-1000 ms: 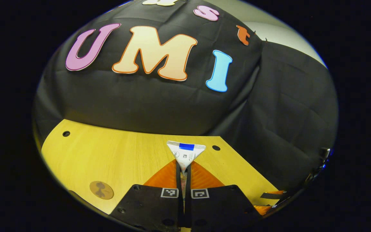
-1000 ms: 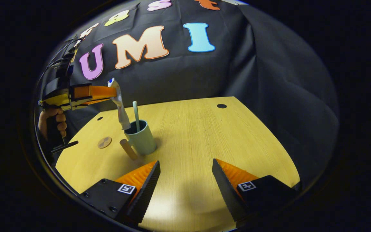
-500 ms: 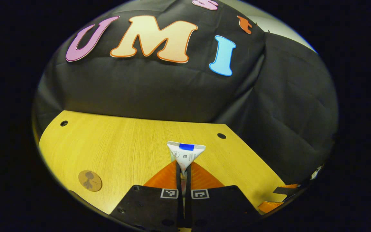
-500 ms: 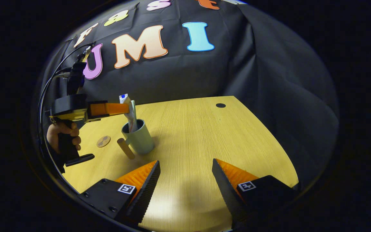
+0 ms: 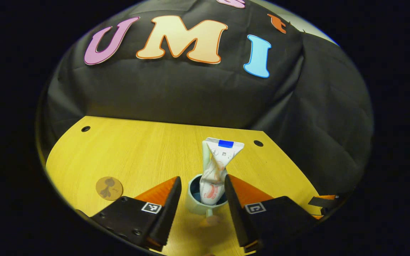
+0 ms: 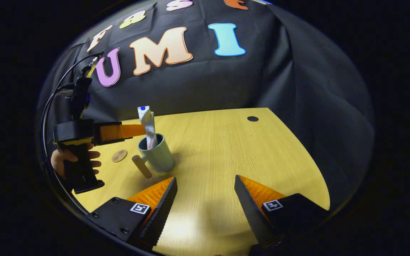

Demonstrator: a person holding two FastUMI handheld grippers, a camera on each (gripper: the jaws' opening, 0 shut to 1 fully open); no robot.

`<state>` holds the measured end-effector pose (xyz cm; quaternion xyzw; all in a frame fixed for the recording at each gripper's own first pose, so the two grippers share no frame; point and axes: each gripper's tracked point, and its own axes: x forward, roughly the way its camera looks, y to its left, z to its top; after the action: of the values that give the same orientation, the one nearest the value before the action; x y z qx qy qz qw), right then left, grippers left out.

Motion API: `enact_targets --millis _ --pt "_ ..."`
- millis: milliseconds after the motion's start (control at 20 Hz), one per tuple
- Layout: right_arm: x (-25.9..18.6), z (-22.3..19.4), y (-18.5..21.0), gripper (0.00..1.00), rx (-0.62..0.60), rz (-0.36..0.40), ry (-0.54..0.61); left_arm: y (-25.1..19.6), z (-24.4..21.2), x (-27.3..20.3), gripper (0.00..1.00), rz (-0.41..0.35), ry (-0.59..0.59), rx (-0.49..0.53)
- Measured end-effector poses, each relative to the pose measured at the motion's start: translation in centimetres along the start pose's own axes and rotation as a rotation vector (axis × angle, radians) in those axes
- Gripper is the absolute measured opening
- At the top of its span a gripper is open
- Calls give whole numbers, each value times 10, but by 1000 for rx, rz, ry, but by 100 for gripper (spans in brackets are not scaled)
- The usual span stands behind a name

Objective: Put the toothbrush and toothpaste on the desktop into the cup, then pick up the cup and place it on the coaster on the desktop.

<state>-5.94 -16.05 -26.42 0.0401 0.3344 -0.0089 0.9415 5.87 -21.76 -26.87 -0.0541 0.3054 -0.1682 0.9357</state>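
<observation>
My left hand-held gripper (image 5: pixel 200 199) hovers spread around the crinkled toothpaste tube (image 5: pixel 216 170) standing in the smooth cup (image 5: pixel 194 204); right hand-held gripper (image 6: pixel 205 199) gapes.

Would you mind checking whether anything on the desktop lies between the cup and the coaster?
Nothing visible does. The cup stands beside the coaster, with bare desktop between them. The cup's own wooden handle points toward the camera on that side, short of the coaster.

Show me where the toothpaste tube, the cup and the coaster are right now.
toothpaste tube (image 5: pixel 215 170): left gripper view, on the tube's printed middle, above the cup's mouth.
cup (image 6: pixel 158 158): right gripper view, on its outer wall.
coaster (image 5: pixel 109 188): left gripper view, at the round disc's centre.
</observation>
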Motion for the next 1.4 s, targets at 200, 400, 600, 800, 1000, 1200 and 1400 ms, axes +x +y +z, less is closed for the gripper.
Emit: enact_targets --millis 200,400,600,800,1000,1200,1400 --pt "9 11 24 96 -14 79 20 26 8 -27 95 86 -54 16" --pt "20 14 68 99 -14 166 118 70 20 -63 95 196 -117 51" --pt "37 16 109 99 18 205 233 111 24 -93 95 268 -144 121" --pt "63 9 137 95 67 196 361 152 25 -115 95 307 -156 111" --pt "91 -6 146 99 84 144 502 192 26 -134 95 364 -171 90" --pt "116 -14 150 99 96 86 575 225 19 -153 95 407 -169 60" --pt "134 -25 157 99 83 43 631 255 13 -166 95 448 -155 37"
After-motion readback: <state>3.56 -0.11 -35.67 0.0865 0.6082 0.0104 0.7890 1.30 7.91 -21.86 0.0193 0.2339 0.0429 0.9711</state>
